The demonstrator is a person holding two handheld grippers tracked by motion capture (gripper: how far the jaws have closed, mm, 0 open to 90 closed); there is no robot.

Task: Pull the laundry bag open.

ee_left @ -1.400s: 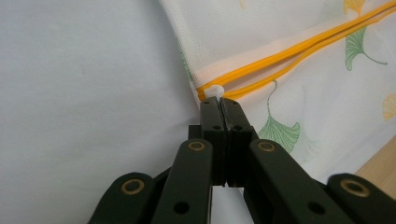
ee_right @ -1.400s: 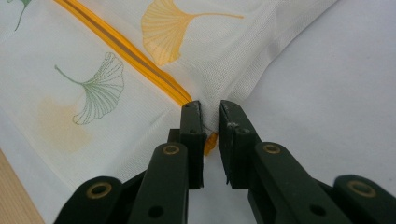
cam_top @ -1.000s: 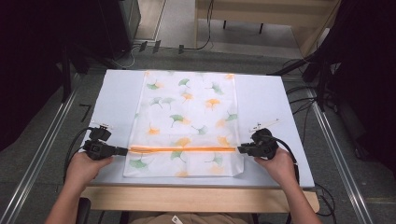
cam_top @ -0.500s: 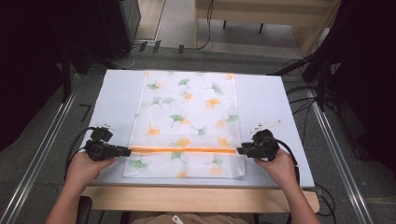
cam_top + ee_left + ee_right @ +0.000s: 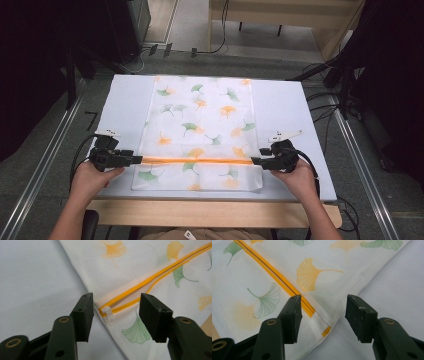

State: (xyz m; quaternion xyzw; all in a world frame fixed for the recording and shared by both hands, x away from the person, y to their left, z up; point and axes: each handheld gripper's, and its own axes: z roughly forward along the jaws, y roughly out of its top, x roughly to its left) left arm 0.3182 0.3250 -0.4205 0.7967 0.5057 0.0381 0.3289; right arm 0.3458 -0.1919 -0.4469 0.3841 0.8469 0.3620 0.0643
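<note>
Little has shifted since a second ago: left gripper (image 5: 115,311) and right gripper (image 5: 322,312), jaws spread, flank the orange zipper (image 5: 195,161) of a leaf-printed fabric bag (image 5: 200,120) lying flat on the white table (image 5: 285,105), white zipper pull (image 5: 108,315) between the left jaws.

Cloth bag (image 5: 200,130) flat on the table (image 5: 280,105), running from far edge toward near edge, zipper (image 5: 195,161) crossing its near part left to right, left gripper (image 5: 134,159) at the zipper's left end, right gripper (image 5: 256,161) at its right end, zipper pull (image 5: 109,315) at the left end between the left jaws.
</note>
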